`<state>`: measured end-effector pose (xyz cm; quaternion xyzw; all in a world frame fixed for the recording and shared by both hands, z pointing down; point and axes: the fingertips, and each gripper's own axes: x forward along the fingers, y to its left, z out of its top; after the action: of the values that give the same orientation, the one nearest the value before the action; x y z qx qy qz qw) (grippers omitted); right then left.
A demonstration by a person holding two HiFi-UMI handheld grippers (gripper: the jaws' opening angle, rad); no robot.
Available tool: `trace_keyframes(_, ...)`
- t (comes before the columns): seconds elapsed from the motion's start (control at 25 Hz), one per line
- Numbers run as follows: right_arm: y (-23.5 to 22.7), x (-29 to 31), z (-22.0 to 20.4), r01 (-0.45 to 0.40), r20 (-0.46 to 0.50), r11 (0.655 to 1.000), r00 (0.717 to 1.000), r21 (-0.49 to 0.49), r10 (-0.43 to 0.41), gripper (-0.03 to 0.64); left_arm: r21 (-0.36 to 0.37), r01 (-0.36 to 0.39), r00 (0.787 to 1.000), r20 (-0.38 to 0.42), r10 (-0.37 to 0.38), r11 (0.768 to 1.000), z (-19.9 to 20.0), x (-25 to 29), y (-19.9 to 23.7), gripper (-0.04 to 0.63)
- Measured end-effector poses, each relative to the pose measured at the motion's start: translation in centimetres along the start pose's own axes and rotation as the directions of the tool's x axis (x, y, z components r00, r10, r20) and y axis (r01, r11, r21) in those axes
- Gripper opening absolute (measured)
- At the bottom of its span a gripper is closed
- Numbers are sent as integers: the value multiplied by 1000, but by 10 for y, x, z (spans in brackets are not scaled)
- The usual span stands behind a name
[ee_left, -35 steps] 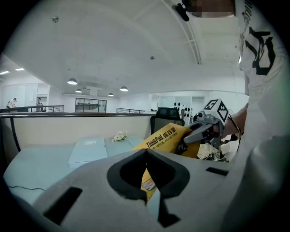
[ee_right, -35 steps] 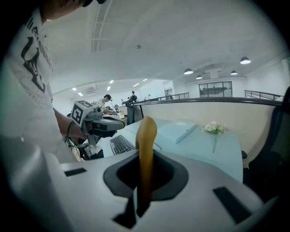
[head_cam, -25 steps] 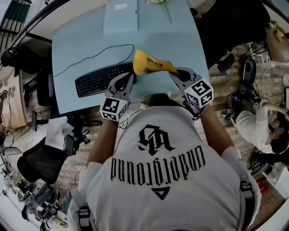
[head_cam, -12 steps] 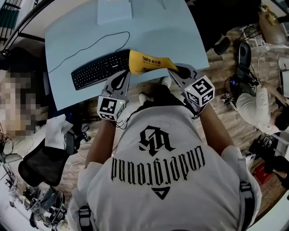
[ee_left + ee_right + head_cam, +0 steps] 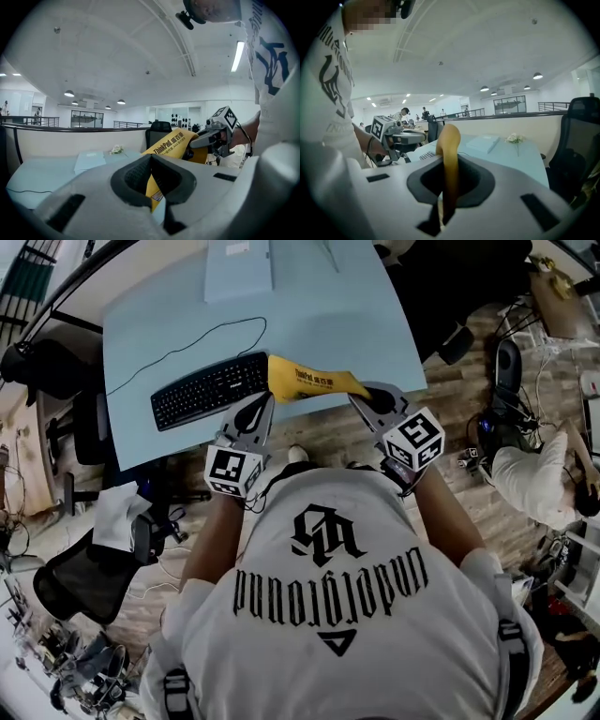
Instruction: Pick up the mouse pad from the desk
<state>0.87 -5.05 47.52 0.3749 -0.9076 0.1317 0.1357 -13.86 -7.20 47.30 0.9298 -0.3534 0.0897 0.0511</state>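
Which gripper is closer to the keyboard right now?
Left. The left gripper sits by the right end of the keyboard; the right gripper is farther off, across the mouse pad.

Ahead of me, the right half of the table [image 5: 356,324] lies bare; the keyboard [image 5: 208,388] blocks the near left, a pale folder [image 5: 239,268] the far edge.

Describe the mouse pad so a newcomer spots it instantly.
Start at the pale blue desk, then its black keyboard. At the keyboard's right end, the mouse pad hangs pinched between the left tongs and right tongs. It's the only yellow, floppy, printed sheet.
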Motion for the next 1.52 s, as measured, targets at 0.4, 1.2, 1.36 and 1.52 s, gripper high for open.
trace_keyframes(0.4, -7, -64, 4, -63, 31, 996, 997, -65, 65, 25, 42, -57, 997, 49, 55, 997, 24, 12, -70, 8)
trace_keyframes(1.2, 4, -171, -37, -108, 60, 992, 992, -69, 112, 25, 35, -132, 991, 38, 131, 991, 8, -13, -184, 8)
trace_keyframes(1.36, 9, -183, -43, -116, 63, 990, 991, -74, 121, 25, 27, -142, 989, 44, 141, 990, 6, -18, -195, 8)
trace_keyframes(1.52, 17, -194, -52, -134, 71, 987, 988, -84, 140, 25, 14, -150, 987, 51, 149, 989, 3, -23, -204, 8)
